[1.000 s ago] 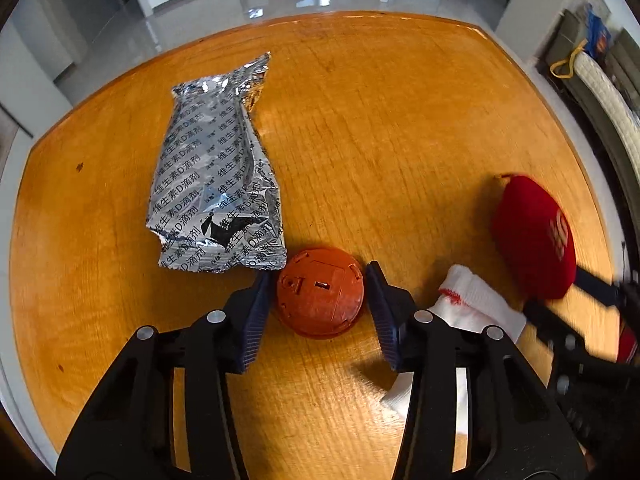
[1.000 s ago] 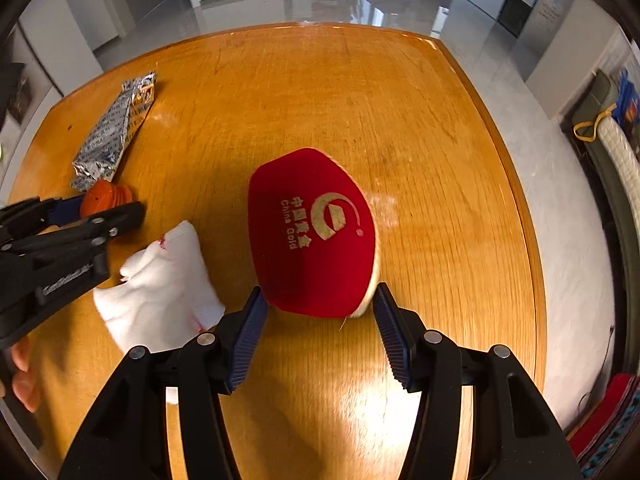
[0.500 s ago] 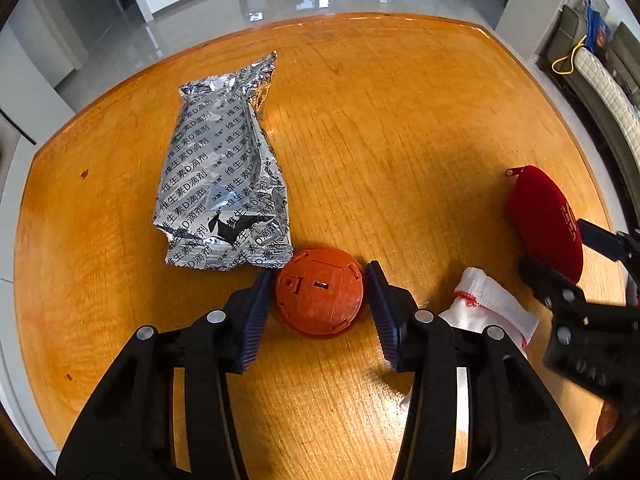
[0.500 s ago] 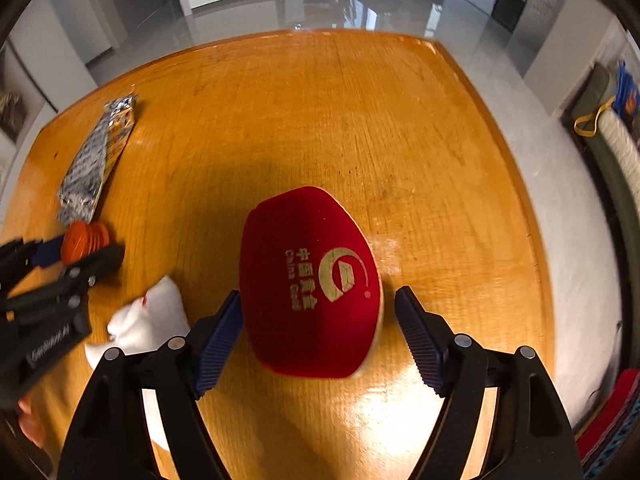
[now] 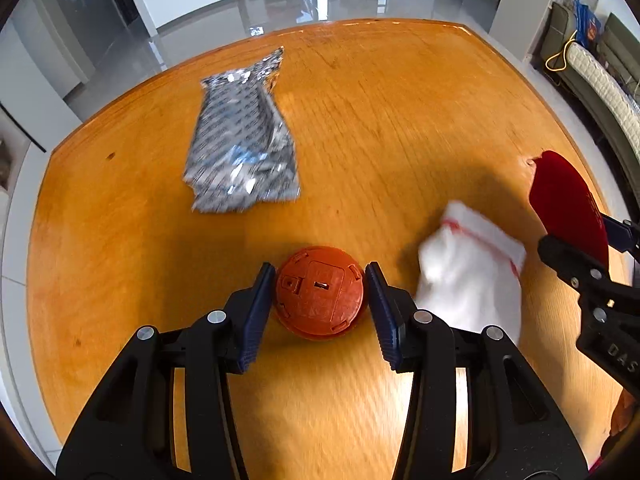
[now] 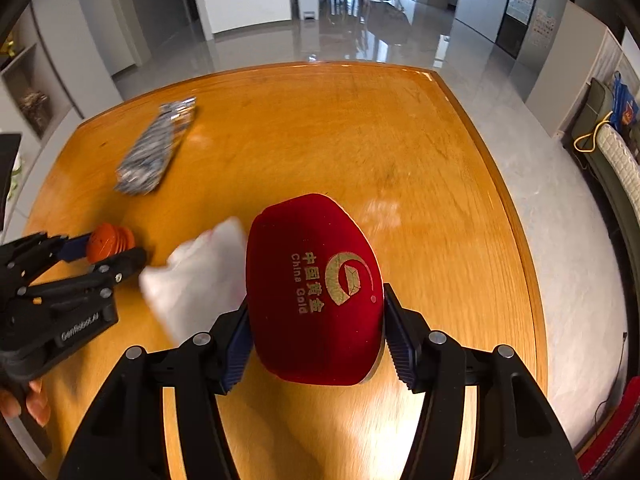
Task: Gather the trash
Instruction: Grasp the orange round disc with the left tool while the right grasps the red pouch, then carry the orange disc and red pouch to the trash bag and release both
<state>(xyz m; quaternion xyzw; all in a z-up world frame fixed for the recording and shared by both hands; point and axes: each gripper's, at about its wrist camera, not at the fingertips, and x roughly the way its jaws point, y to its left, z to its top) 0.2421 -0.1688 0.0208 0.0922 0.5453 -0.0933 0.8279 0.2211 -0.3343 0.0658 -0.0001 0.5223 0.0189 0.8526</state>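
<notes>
An orange round plastic lid (image 5: 320, 296) sits between the pads of my left gripper (image 5: 320, 280), which is shut on it just above the wooden table (image 5: 400, 120). In the right wrist view my right gripper (image 6: 316, 304) has its jaws closing on a red velvet case (image 6: 316, 292) with gold lettering, and both pads touch its sides. A crumpled white tissue (image 5: 472, 272) lies between the two grippers. A silver foil bag (image 5: 244, 148) lies flat farther back on the left.
The table's right edge (image 6: 516, 240) drops to a glossy grey floor (image 6: 360, 40). A sofa with a yellow strap (image 6: 616, 152) stands at the far right. A hand's fingers (image 6: 28, 404) show behind the left gripper (image 6: 100, 256).
The left gripper has drawn the orange lid back from the foil bag. The right jaws spread wide around the red case half a second ago and have now come in against it.
</notes>
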